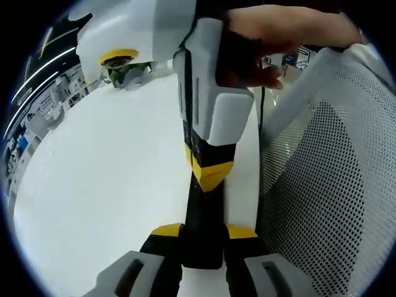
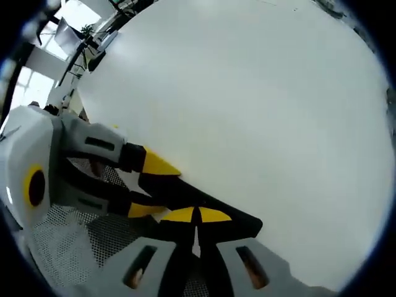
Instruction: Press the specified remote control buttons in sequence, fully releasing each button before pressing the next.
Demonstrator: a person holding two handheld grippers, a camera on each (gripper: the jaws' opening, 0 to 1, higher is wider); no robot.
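Black remote control (image 1: 201, 238) clamped between the left gripper (image 1: 204, 234) jaws over white table (image 1: 105, 185), right gripper (image 2: 197, 216) jaws closed, tips touching the remote control (image 2: 204, 213), mesh chair (image 1: 334, 185) beside.

White table (image 1: 111, 179), yellow-lidded item (image 1: 119, 59)

the left gripper (image 1: 203, 244) clamps a black remote control (image 1: 202, 210); the right gripper (image 1: 207, 176) meets it ahead, above a white table (image 1: 105, 179).
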